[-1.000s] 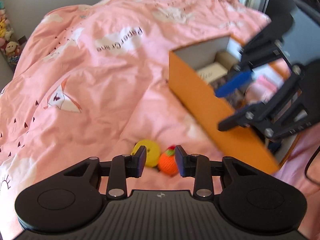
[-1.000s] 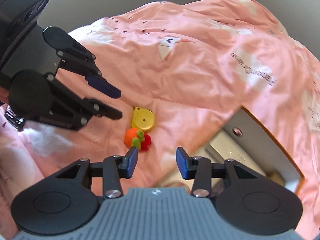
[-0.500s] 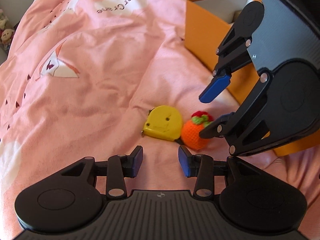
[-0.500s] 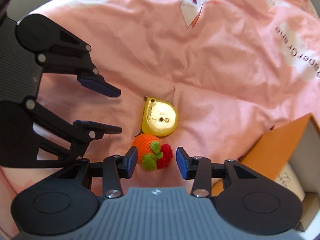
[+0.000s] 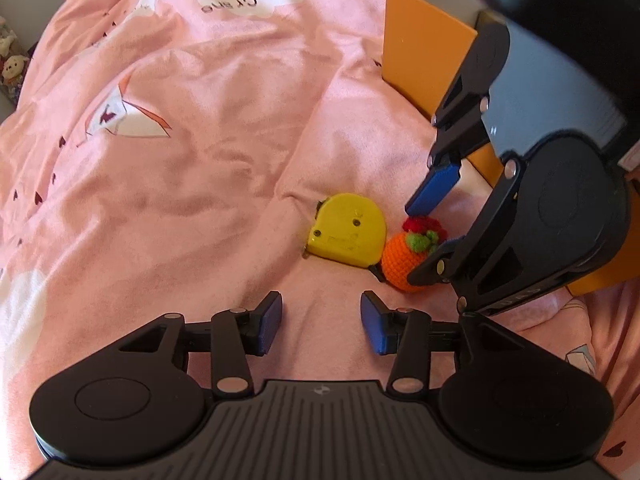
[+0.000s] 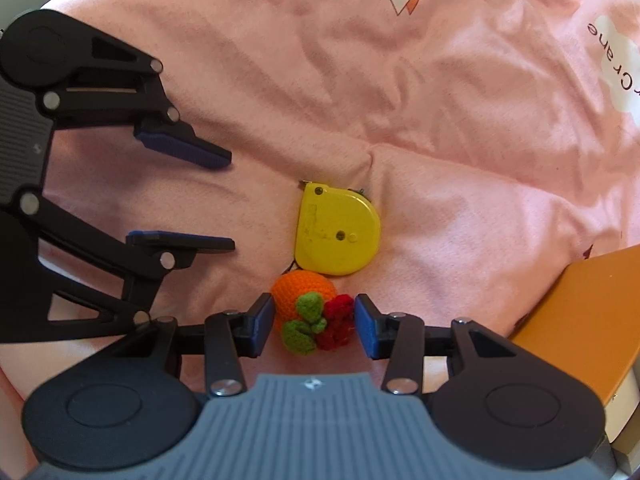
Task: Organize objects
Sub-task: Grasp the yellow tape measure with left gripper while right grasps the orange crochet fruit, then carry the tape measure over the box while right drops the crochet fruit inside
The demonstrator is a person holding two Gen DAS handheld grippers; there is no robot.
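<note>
An orange crocheted fruit with green leaves and a red tuft [image 6: 308,312] lies on the pink duvet beside a yellow tape measure [image 6: 336,232]. My right gripper [image 6: 315,326] is open, its blue pads on either side of the fruit's leafy end, close to touching. In the left wrist view the fruit [image 5: 408,260] and tape measure [image 5: 346,236] sit ahead and right of my left gripper [image 5: 320,322], which is open and empty. The right gripper [image 5: 428,232] reaches down over the fruit there.
An open orange box [image 5: 424,52] stands on the bed to the right, its corner also in the right wrist view [image 6: 592,304]. The pink duvet [image 5: 180,140] is rumpled with folds. Soft toys [image 5: 12,68] sit at the far left edge.
My right gripper has come down and forward so its pads now flank the crocheted fruit. My left gripper has moved a little closer to the two objects. Both stay open.
</note>
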